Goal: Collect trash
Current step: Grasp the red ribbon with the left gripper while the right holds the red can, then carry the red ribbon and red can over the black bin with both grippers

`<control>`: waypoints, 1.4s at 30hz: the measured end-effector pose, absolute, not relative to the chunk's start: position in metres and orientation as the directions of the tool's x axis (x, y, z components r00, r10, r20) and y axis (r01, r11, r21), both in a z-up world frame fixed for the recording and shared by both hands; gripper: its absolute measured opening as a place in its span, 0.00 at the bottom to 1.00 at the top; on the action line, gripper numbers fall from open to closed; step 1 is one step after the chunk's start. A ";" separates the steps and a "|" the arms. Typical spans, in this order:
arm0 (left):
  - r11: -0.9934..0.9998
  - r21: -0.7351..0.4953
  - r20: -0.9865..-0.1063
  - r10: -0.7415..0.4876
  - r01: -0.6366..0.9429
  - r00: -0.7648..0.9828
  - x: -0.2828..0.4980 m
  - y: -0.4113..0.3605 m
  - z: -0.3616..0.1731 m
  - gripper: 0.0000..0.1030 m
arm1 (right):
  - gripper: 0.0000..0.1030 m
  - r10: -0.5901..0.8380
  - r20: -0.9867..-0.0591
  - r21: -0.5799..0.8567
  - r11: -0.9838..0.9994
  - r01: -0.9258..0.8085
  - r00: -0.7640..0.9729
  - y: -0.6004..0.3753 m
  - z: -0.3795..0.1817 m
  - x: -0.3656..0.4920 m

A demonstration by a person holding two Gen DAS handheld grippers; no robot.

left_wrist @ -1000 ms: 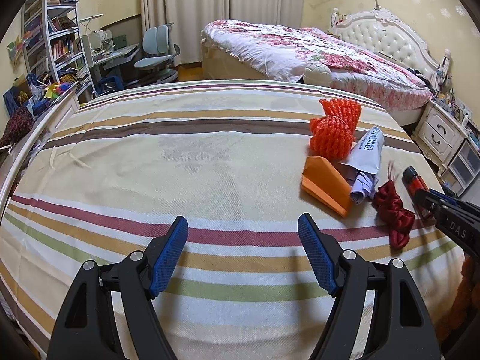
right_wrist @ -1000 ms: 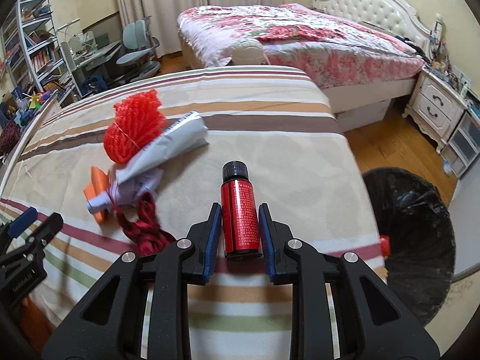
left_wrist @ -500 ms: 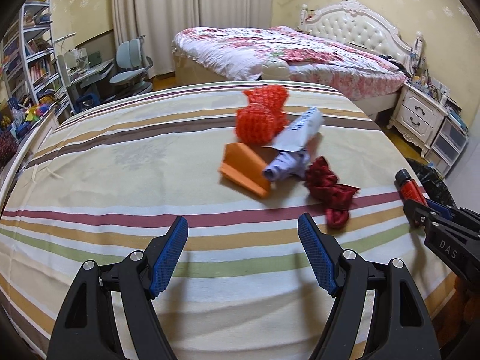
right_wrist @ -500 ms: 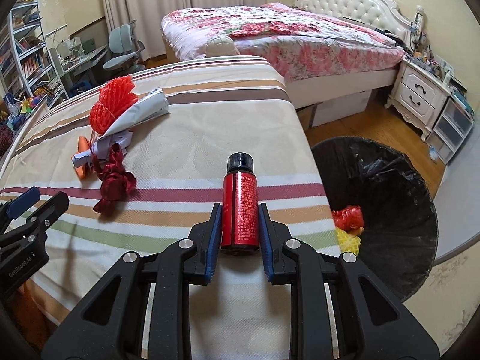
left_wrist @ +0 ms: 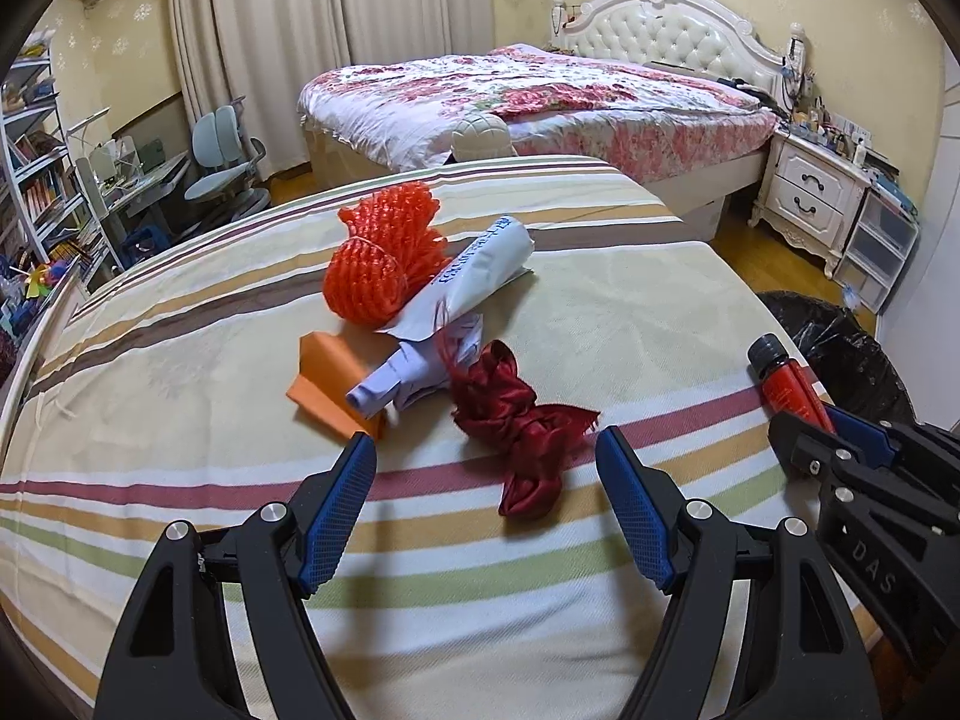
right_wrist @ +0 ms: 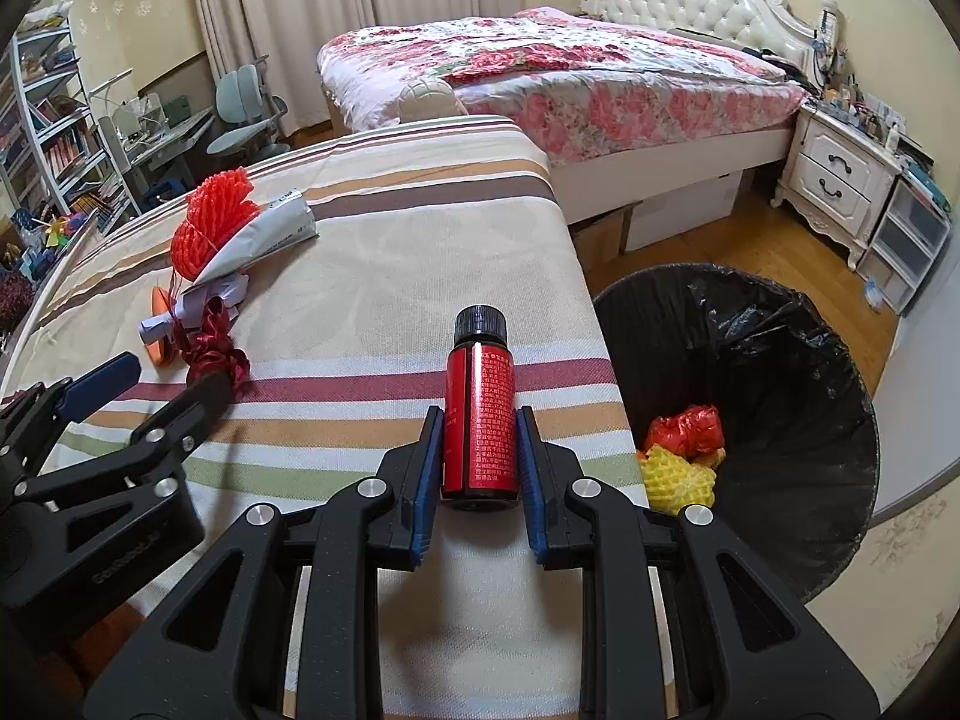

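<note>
Bottle (right_wrist: 478, 414) in right tool (right_wrist: 478, 450); cap forward

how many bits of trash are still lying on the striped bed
4, clustered together: red net, rolled paper, orange paper partly under it, and dark red ribbon nearest the left gripper. More may hide underneath.

On the near bed (right_wrist: 420, 252), a mesh sleeve (left_wrist: 384, 258), paper roll (left_wrist: 474, 270), folded card (left_wrist: 327, 384) and cloth scrap (left_wrist: 522, 426) lay clustered mid-surface toward the left edge. A bin (right_wrist: 798, 372) stood on the floor beside the right edge, wrappers (right_wrist: 684, 450) inside. A second bed (right_wrist: 576, 72) stood behind.
</note>
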State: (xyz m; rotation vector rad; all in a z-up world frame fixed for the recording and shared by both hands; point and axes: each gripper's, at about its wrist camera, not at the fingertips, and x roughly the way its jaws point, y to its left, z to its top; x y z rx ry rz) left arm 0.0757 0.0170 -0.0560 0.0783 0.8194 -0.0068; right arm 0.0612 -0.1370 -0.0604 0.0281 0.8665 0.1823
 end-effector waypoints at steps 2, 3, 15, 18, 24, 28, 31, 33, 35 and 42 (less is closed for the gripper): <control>0.998 0.054 -0.744 0.020 0.030 0.667 0.081 0.019 -0.058 0.71 | 0.23 0.173 -0.754 0.100 0.984 -0.149 0.633 -0.137 -0.060 0.061; 0.999 0.044 -0.749 0.015 0.028 0.662 0.081 0.019 -0.059 0.68 | 0.23 0.174 -0.754 0.101 0.984 -0.150 0.634 -0.136 -0.060 0.061; 0.995 0.017 -0.754 -0.051 0.097 0.655 0.069 0.014 -0.061 0.23 | 0.23 0.183 -0.751 0.111 0.982 -0.151 0.635 -0.138 -0.060 0.060; 0.994 0.012 -0.745 -0.061 0.105 0.664 0.065 0.015 -0.059 0.22 | 0.23 0.183 -0.749 0.113 0.982 -0.148 0.637 -0.139 -0.060 0.060; 0.992 -0.003 -0.740 -0.085 0.124 0.667 0.056 0.012 -0.055 0.21 | 0.23 0.181 -0.743 0.121 0.983 -0.137 0.644 -0.142 -0.058 0.055; 0.989 -0.007 -0.731 -0.104 0.145 0.674 0.051 0.006 -0.051 0.21 | 0.23 0.175 -0.737 0.122 0.984 -0.126 0.652 -0.147 -0.054 0.051; 0.985 -0.009 -0.722 -0.125 0.170 0.681 0.048 -0.003 -0.046 0.21 | 0.23 0.163 -0.731 0.122 0.987 -0.109 0.662 -0.153 -0.051 0.048; 0.982 -0.010 -0.714 -0.139 0.189 0.686 0.047 -0.010 -0.043 0.21 | 0.23 0.154 -0.728 0.123 0.988 -0.093 0.668 -0.159 -0.049 0.046; 0.978 -0.012 -0.709 -0.154 0.206 0.688 0.047 -0.017 -0.041 0.21 | 0.23 0.140 -0.726 0.122 0.990 -0.075 0.674 -0.167 -0.047 0.045; 0.960 -0.021 -0.691 -0.217 0.281 0.690 0.051 -0.047 -0.034 0.21 | 0.23 0.073 -0.722 0.112 0.994 0.012 0.688 -0.199 -0.042 0.043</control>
